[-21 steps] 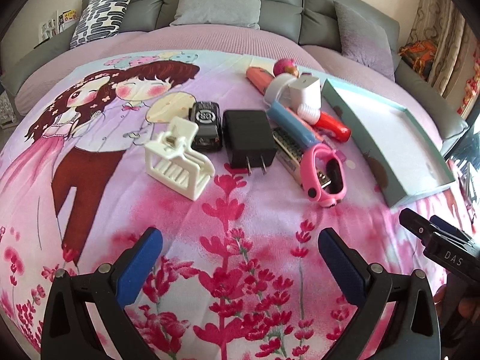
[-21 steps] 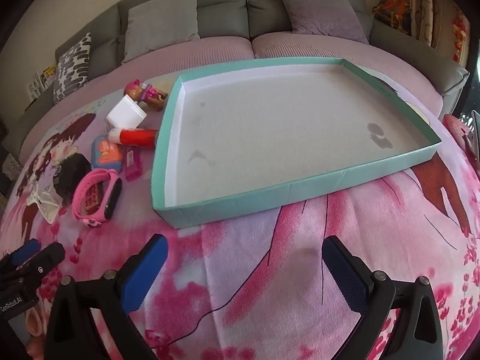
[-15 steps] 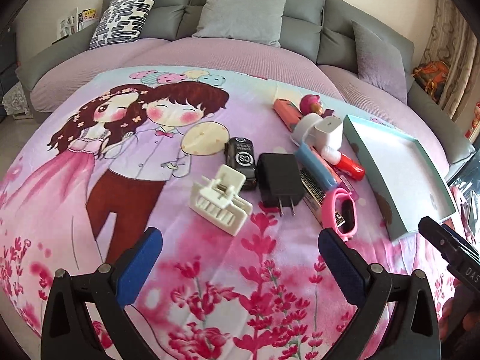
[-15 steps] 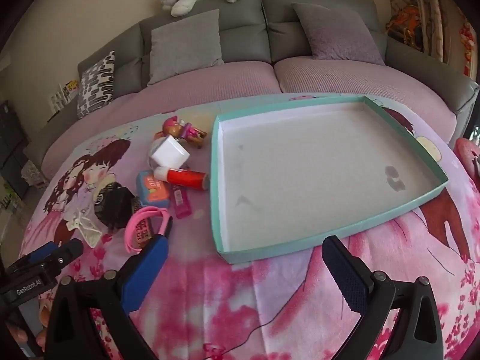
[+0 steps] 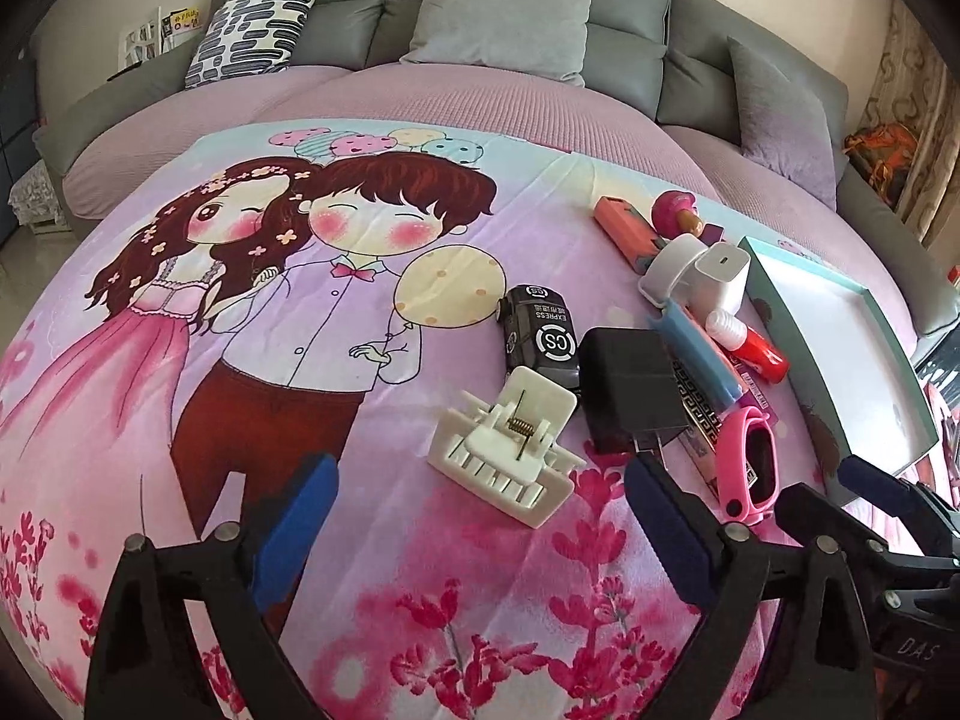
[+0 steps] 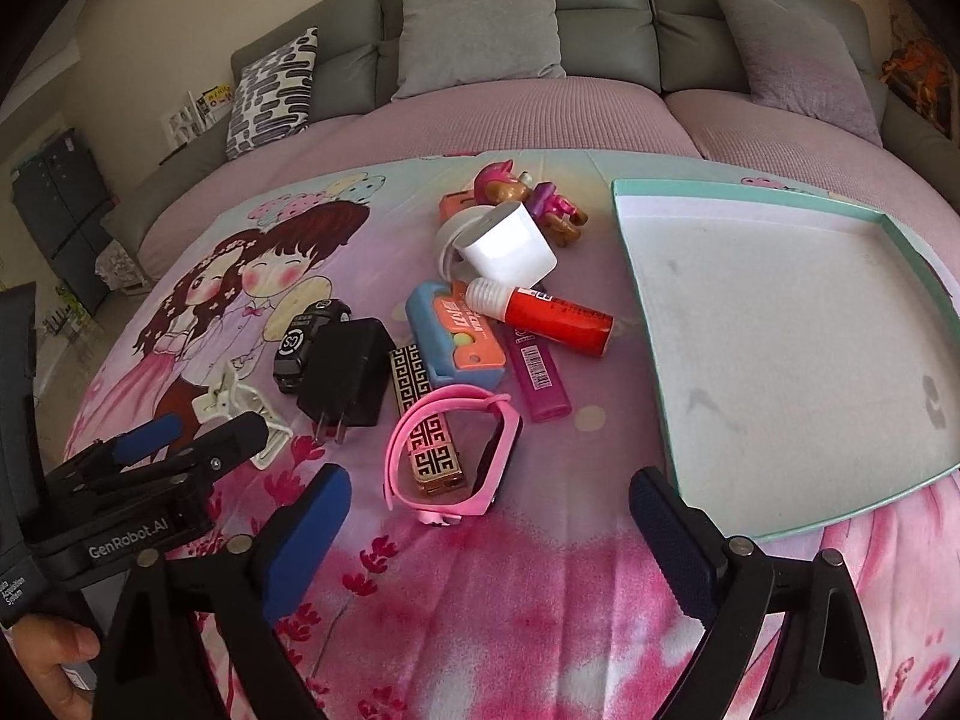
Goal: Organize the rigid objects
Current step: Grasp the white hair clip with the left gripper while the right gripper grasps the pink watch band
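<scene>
A pile of small objects lies on the cartoon bedsheet: a white hair claw point(image 5: 507, 450), a black charger point(image 5: 630, 393) point(image 6: 351, 375), a black toy car point(image 5: 540, 330), a pink wristband point(image 6: 450, 468) point(image 5: 747, 465), a white adapter point(image 6: 510, 240), a red glue tube point(image 6: 552, 315), a blue case point(image 6: 459, 333) and a pink doll point(image 6: 528, 195). An empty teal tray point(image 6: 750, 531) point(image 5: 840, 414) lies to their right. My left gripper point(image 5: 480, 510) is open, just short of the hair claw. My right gripper point(image 6: 489, 525) is open, just short of the wristband.
A grey sofa back with cushions point(image 5: 504, 18) runs behind the bed. A patterned pillow point(image 5: 258, 24) sits at the back left. A gold patterned box point(image 6: 426, 426) lies inside the wristband loop. A pink barcode tube point(image 6: 537, 375) lies beside the blue case.
Both grippers have pulled back and turned left, so the pile now sits more central in each view and the tray has slid to the right. Both stay open.
</scene>
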The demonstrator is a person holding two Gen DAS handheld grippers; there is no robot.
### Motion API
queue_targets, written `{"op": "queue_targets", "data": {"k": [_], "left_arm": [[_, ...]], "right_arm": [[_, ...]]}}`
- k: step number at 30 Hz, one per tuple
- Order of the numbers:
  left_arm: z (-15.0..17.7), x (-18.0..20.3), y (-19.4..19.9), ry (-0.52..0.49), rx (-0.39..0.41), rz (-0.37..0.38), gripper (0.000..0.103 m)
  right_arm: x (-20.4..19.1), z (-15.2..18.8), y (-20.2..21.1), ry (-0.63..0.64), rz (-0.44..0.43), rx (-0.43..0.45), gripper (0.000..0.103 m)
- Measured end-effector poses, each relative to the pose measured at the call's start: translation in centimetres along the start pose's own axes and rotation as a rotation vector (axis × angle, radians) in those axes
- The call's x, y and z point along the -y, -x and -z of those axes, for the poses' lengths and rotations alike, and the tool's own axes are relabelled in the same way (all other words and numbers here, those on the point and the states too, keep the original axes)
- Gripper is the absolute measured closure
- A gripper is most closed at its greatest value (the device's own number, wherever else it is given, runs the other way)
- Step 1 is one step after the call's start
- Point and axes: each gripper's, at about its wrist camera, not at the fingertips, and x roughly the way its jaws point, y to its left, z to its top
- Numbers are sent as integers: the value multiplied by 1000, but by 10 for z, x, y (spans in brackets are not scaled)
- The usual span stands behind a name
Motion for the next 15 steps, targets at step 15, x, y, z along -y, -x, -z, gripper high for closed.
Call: {"op": "queue_targets", "data": {"k": [15], "left_arm": [[-2, -6, -19, 12, -10, 44, 43]], "right_arm": [[-15, 1, -31, 86, 68, 34, 30]]}}
